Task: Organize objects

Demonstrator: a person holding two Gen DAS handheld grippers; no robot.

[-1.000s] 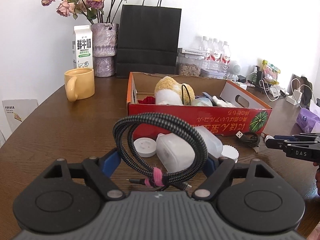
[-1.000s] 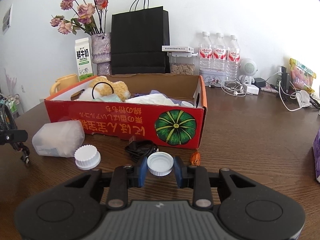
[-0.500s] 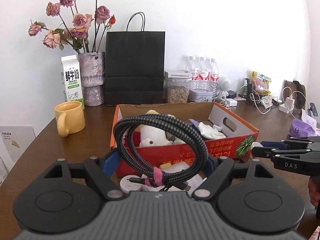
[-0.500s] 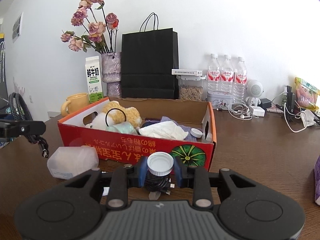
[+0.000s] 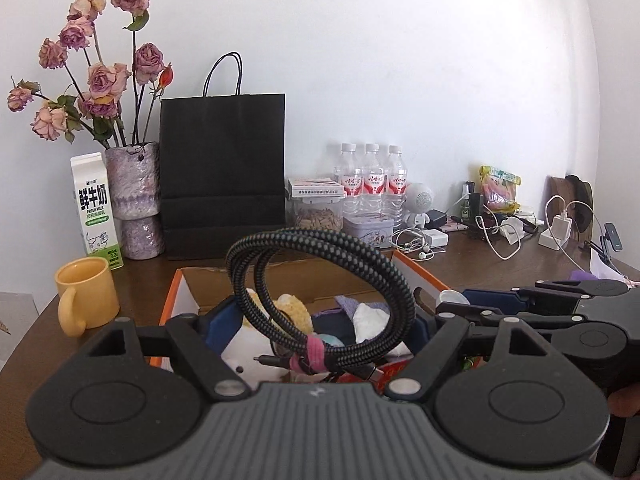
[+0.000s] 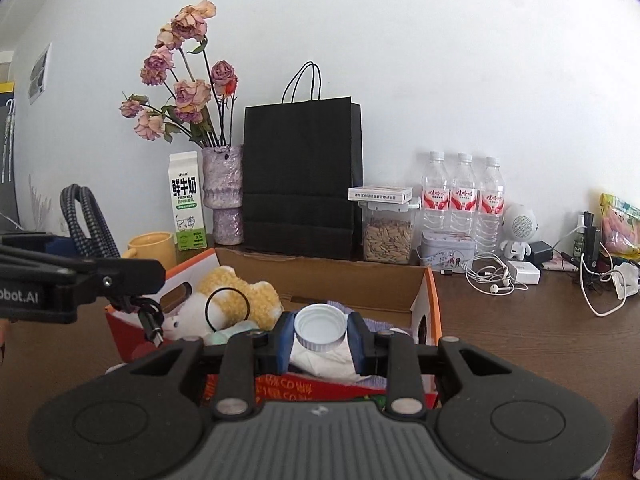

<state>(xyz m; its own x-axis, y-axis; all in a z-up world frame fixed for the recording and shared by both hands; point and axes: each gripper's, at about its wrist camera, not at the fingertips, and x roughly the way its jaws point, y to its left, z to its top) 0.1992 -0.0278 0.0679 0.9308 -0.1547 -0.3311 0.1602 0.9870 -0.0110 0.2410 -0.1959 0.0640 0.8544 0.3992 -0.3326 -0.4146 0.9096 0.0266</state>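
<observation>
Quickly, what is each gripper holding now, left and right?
Left gripper: shut on the coiled cable.
Right gripper: shut on the white cap.

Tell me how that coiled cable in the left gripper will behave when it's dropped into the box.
The cable looks fairly stiff, since its braided loops stand up unsupported. The pink tie should keep it coiled. It would probably land softly on the plush toy.

The milk carton (image 5: 95, 209) reads "FRESH MILK"; left gripper (image 6: 24, 294) "obot.AI".

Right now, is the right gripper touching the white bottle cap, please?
Touching: the right wrist view shows the right gripper with both blue pads pressed against the white bottle cap.
</observation>
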